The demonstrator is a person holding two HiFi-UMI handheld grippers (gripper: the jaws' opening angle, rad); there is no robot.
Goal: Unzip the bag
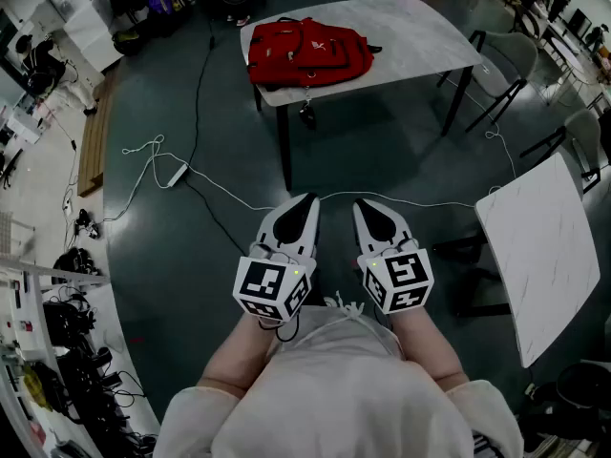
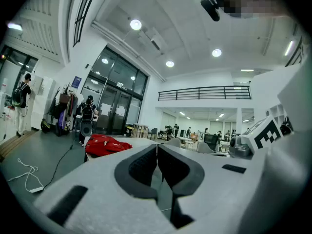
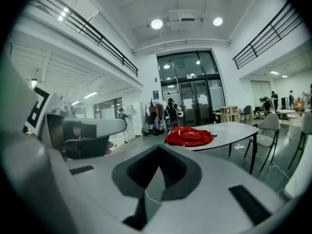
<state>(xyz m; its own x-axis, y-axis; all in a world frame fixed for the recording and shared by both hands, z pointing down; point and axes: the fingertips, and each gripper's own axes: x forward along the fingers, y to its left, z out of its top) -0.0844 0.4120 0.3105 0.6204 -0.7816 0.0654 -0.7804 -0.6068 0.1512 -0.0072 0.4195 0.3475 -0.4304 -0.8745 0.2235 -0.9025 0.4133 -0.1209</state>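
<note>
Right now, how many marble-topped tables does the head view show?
2: the far table ahead, holding the red bag; the near table at right. Others may be hidden.

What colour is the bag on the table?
Bright red: the soft fabric backpack shows best in the head view.

White left gripper [image 1: 306, 199], right gripper [image 1: 362, 204], sleeves [image 1: 191, 418]
</note>
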